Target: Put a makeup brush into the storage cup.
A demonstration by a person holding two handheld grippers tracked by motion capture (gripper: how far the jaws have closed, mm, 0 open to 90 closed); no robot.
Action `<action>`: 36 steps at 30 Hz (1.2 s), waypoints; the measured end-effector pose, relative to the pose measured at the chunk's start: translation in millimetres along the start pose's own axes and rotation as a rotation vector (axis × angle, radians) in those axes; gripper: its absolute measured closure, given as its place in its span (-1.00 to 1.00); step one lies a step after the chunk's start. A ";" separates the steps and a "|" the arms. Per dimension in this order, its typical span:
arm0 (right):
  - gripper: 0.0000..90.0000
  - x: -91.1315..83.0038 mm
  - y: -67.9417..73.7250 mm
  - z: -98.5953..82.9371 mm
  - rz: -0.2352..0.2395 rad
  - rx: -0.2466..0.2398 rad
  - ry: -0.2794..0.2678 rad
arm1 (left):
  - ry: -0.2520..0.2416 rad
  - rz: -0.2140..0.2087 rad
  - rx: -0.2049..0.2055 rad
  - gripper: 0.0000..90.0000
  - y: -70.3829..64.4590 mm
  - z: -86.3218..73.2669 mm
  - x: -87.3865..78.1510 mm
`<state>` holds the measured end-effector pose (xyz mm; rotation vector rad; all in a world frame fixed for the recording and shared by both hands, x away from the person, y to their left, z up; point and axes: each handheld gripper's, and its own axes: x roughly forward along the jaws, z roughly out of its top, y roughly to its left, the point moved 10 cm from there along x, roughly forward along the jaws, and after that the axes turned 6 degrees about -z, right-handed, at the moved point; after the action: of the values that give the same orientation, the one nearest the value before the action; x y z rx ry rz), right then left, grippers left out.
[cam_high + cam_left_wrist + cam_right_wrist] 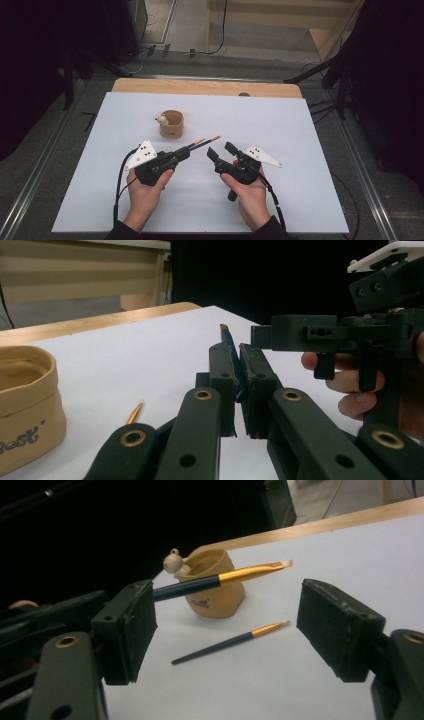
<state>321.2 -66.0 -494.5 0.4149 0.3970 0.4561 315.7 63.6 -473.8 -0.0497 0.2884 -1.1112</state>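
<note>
My left gripper is shut on the handle of a dark blue brush with a gold ferrule, holding it off the white table and pointing right. The left gripper view shows that brush pinched upright between the jaws. A second, thinner brush lies flat on the table just beyond, also in the right gripper view. My right gripper stands open, facing the held brush with nothing between its pads. A tan cup with a small bear figure on its rim stands behind.
The white sheet covers the table, with a bare wooden strip along the far edge. Metal rails and dark stands flank the table. The cup sits close to the left gripper's left side.
</note>
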 end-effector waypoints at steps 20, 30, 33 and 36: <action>-0.01 -0.9 1.9 -0.8 0.130 0.276 0.006 | -0.022 0.000 0.036 0.92 -8.6 -6.8 9.9; -0.01 0.2 0.0 -4.3 0.146 0.369 0.036 | -0.026 -0.004 0.055 0.91 -12.8 -7.0 12.4; -0.01 0.6 0.6 -4.3 0.154 0.386 0.037 | -0.029 -0.009 0.052 0.92 -14.8 -7.1 13.2; 0.00 0.4 0.8 -4.1 0.162 0.409 0.041 | -0.029 -0.008 0.056 0.92 -15.2 -7.6 14.1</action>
<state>319.4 -64.0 -497.7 0.8398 0.5007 0.5420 306.3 45.1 -481.2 -0.0171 0.2305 -1.1256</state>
